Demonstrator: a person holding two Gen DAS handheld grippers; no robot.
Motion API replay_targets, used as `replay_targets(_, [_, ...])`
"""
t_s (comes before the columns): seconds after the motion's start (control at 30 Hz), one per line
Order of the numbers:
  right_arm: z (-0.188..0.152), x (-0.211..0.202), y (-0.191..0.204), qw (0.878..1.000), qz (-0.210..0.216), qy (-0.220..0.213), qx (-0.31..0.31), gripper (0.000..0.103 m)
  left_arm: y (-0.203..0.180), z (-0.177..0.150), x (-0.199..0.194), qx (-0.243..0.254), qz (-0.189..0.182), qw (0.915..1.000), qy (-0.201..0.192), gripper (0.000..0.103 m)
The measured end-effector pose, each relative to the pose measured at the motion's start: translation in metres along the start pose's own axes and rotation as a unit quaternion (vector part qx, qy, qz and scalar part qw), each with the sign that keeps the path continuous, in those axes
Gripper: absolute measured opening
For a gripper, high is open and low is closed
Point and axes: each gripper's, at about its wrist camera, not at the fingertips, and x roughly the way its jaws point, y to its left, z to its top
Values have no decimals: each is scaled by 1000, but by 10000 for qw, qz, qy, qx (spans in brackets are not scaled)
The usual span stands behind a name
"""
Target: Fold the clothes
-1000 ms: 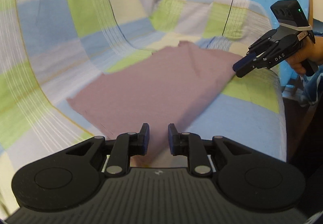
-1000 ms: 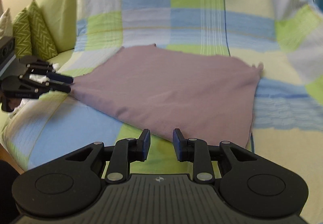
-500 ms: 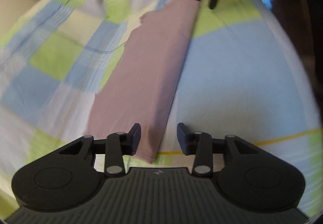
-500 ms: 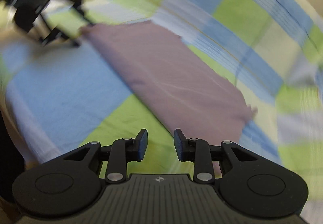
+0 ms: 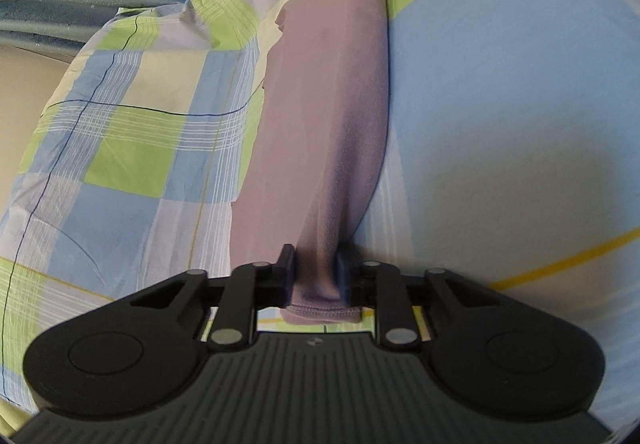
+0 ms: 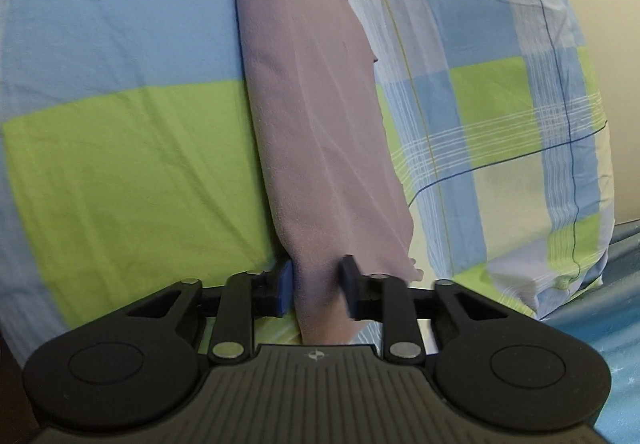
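Cloth [image 5: 324,116] runs taut from jaw to jaw along the sofa's front edge. Your left gripper [image 5: 316,276] is clamped on one end, right gripper [image 6: 318,284] on the other, likely so both corners lift together. Checked cover [image 5: 132,132] lies beyond the jaws.

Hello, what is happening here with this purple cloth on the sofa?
A person is folding a mauve cloth with two hand-held tools. The left tool is shut on one end of the cloth, and the right tool is shut on the opposite end, so the cloth hangs stretched between them as a long band. One long side of it lies on the checked cover, which is blue, green and white. The fold is not finished yet.
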Motion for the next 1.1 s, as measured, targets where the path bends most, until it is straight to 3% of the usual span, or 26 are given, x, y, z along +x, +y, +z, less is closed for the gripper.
replay_targets(0.1, [0,-6,-10,9997,75,74,240,2,6,0,-7,-198,-96,9998,11,8])
replay_targets(0.23, [1,-40,-19,9987,121,45,491,2,18,2,-38,-509,-313,9982,-32,7])
replay_targets(0.43, [1,-103,6,9955,801,85,501,2,4,4,-105,-785,-1037,9915,-98,8])
replay_targets(0.53, [-2,-117,21,9937,993,169,487,3,-14,0,-119,-779,-1284,9887,-7,11])
replay_targets(0.67, [-19,-115,23,9909,1009,594,665,7,-21,-13,-124,-972,-1419,9849,202,13])
replay_targets(0.8, [-34,-123,1,9873,798,867,1063,7,-2,-29,-132,-1315,-1369,9808,446,16])
replay_targets(0.87, [-32,-128,-15,9847,733,770,1379,8,15,-36,-134,-1609,-1234,9778,522,16])
replay_targets(0.93, [-25,-130,-28,9803,765,562,1733,17,31,-37,-136,-1983,-1131,9724,474,16])
replay_targets(1.1, [20,-120,-41,9573,1539,-207,2437,21,51,-15,-125,-2927,-1319,9470,74,17])
